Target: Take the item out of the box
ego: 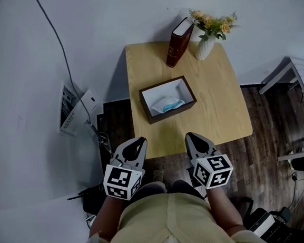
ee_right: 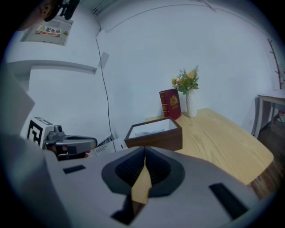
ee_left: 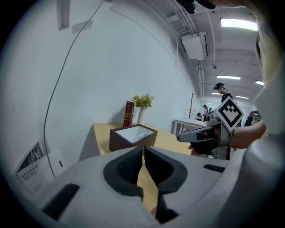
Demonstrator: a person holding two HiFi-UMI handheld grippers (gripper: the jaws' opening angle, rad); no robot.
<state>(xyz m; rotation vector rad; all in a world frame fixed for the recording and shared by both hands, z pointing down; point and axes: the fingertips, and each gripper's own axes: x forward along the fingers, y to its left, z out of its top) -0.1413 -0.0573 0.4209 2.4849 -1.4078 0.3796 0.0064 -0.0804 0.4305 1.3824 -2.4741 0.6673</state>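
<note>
Item (ego: 167, 105): a soft white and pale blue packet. It lies on the white floor of the box, ahead of both my tongs and well apart from them.
Box (ego: 173, 112): dark brown with an open top, standing on the wooden tabletop (ego: 217, 97). It sits ahead of me, roughly between the lines my two tongs point along, and is turned corner-on to me.
Done so far: nothing, as far as I can see. The item is still inside the box and nothing is touching it.
Left to do: by my judgement, all of it. I have to reach the box, spread one pair of tongs, pinch the item and lift it over the wall.
Left tongs (ego: 134, 149): pressed together, with only a thin slit between the pads and nothing in it. The tips hang about at the near edge of the tabletop and touch nothing.
Right tongs (ego: 197, 143): also pressed together and holding nothing. Through the slit I see only tabletop. The tips are at the near edge, beside the left tongs, and the box is ahead and a little to their left.
Beyond the box: an upright red book (ego: 179, 42) and a white vase (ego: 204, 46) of flowers (ego: 213, 23) at the far edge, farther from my tongs than the box.
</note>
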